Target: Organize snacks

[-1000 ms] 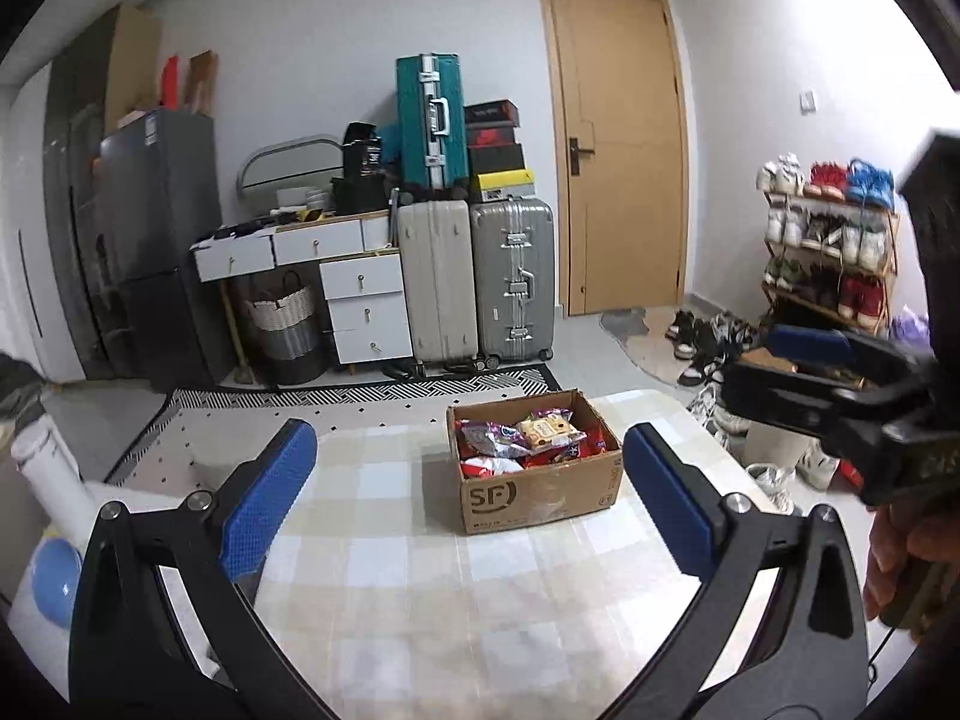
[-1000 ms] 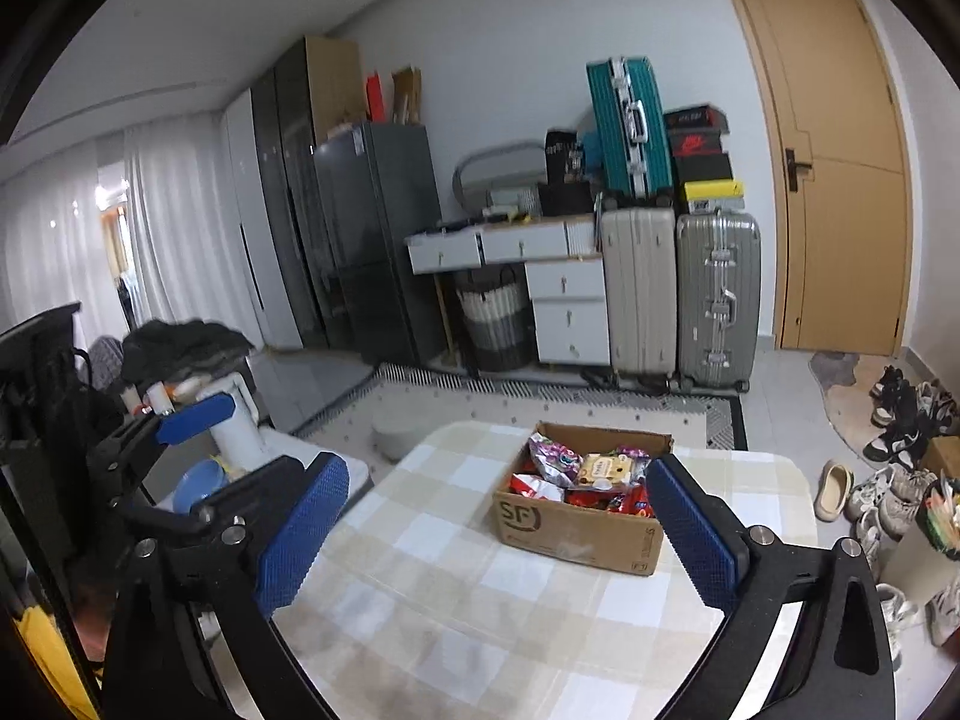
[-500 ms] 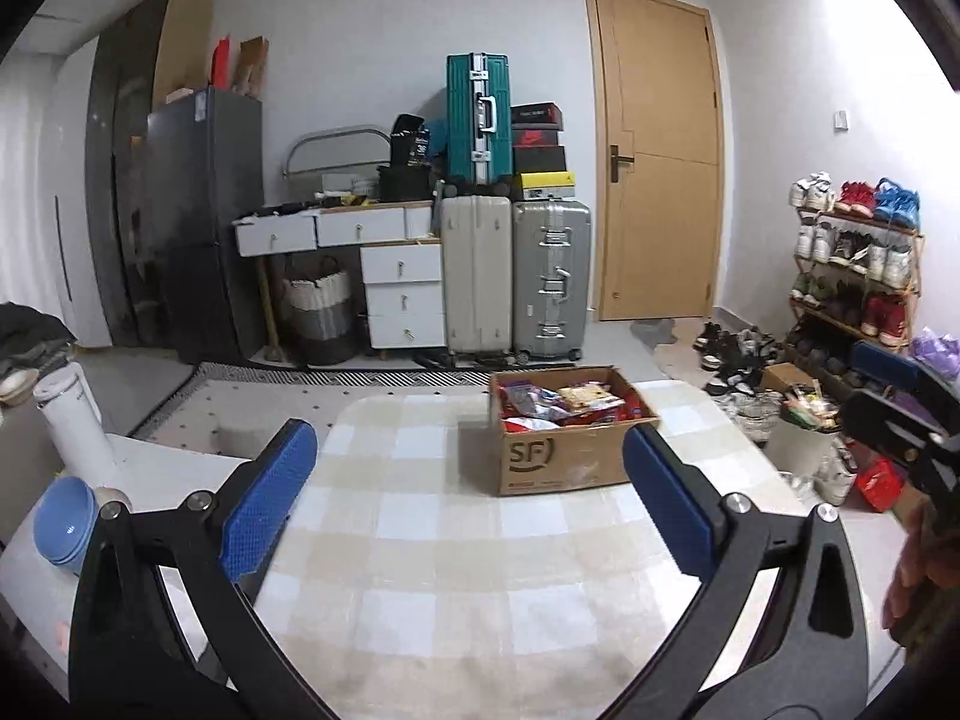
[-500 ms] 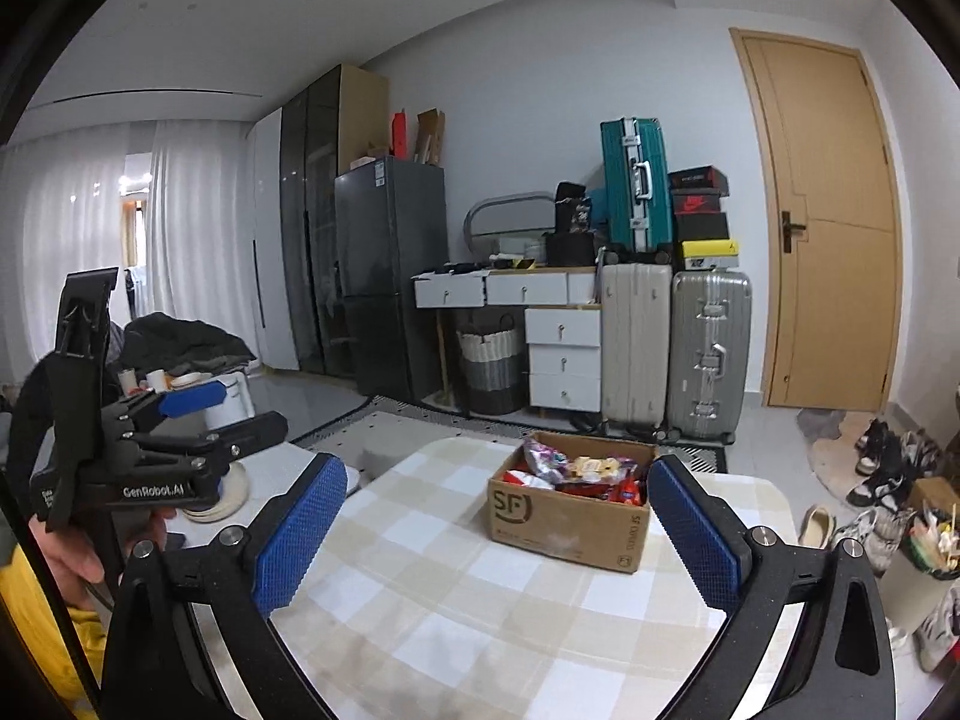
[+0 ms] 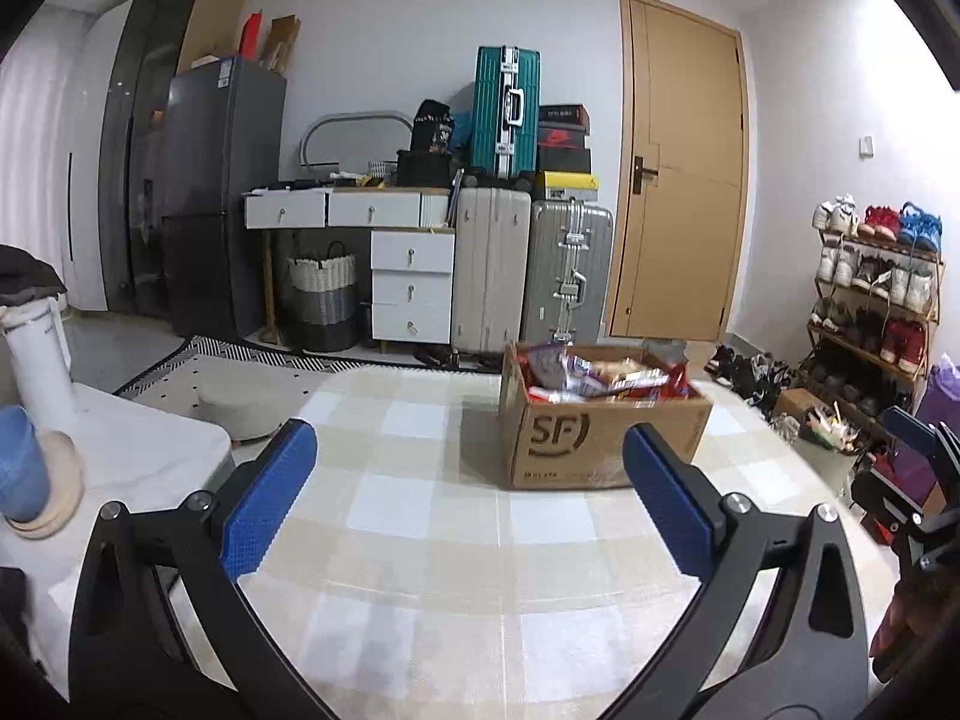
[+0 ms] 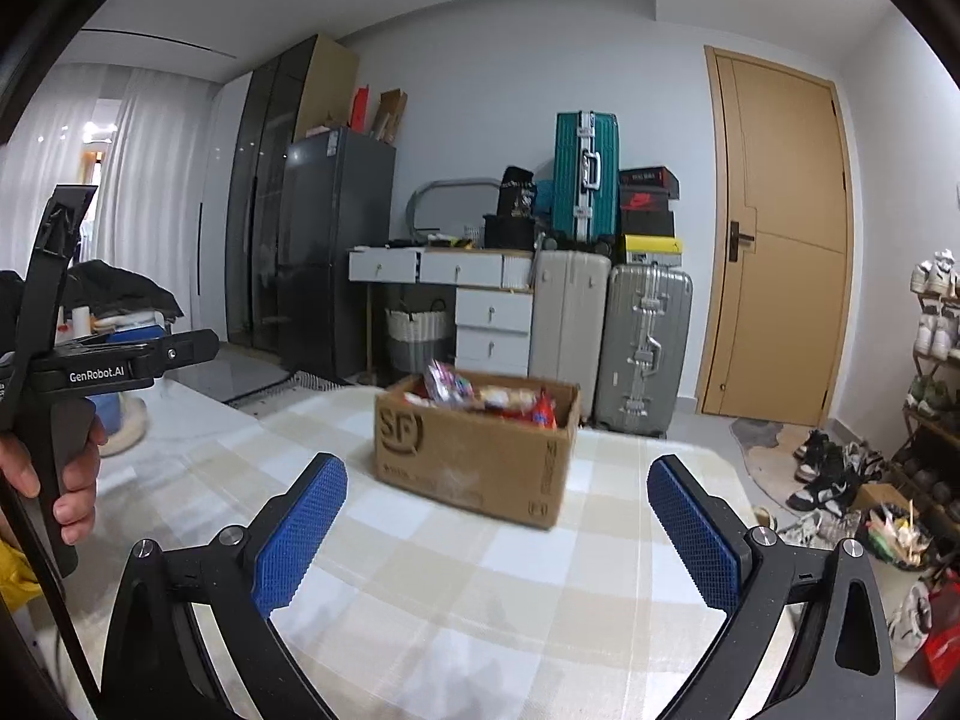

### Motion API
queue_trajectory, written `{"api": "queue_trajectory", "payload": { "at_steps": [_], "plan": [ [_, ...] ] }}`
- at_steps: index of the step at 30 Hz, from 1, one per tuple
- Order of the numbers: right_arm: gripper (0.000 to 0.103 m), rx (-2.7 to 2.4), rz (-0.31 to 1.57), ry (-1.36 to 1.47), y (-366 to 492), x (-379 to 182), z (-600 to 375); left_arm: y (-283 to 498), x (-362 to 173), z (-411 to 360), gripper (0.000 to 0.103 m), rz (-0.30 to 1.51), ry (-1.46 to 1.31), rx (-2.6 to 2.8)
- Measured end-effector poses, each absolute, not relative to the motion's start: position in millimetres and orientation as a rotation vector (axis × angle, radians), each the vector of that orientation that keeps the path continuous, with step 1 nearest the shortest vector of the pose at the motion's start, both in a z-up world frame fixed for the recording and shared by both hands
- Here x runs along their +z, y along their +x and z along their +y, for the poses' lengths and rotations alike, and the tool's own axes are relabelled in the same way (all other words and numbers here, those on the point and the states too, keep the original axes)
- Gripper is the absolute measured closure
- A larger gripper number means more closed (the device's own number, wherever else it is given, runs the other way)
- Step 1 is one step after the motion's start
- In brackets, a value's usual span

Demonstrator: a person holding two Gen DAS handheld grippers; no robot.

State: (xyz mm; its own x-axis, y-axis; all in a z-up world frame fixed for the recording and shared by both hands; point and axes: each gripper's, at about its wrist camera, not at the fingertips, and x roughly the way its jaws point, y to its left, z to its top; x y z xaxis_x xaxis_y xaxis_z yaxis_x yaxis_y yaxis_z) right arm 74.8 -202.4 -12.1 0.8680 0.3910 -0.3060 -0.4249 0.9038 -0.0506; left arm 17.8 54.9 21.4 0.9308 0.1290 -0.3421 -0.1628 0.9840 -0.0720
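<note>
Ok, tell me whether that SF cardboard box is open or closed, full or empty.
Open and filled: the cardboard box stands upright on the checked table, and snack packets stick up above its rim.

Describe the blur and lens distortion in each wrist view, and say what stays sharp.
Left wrist view: the SF cardboard box and its snack packets are motion-smeared, the left tongs stay crisp, and the door bows from the fisheye. Right wrist view: the same box is softly blurred, the right tongs are sharp, and dark vignetting fills the corners.
</note>
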Motion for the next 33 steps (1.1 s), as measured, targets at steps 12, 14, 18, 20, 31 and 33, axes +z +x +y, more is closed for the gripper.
{"api": "queue_trajectory", "payload": {
  "at_steps": [12,14,18,20,31,33],
  "plan": [
    [0.001,0.369,0.300,0.041,108.4,-62.6,-239.5,90.1,-92.9,54.6,0.001,0.408,-0.104,0.195],
    [0.001,0.355,0.311,0.072,112.6,-63.9,-244.2,95.6,-98.4,58.7,0.001,0.417,-0.118,0.207],
    [0.001,0.279,0.324,0.083,115.7,-64.5,-248.1,95.6,-102.8,57.9,0.001,0.381,-0.118,0.225],
    [0.001,0.278,0.325,0.076,117.0,-65.8,-246.6,93.6,-102.5,53.2,0.001,0.370,-0.097,0.218],
    [0.001,0.188,0.323,-0.010,116.5,-69.2,-233.9,84.4,-94.6,41.3,0.001,0.341,-0.036,0.192],
    [0.001,0.185,0.340,-0.005,119.6,-70.5,-235.6,85.5,-95.2,40.5,0.001,0.341,-0.034,0.192]
  ]
}}
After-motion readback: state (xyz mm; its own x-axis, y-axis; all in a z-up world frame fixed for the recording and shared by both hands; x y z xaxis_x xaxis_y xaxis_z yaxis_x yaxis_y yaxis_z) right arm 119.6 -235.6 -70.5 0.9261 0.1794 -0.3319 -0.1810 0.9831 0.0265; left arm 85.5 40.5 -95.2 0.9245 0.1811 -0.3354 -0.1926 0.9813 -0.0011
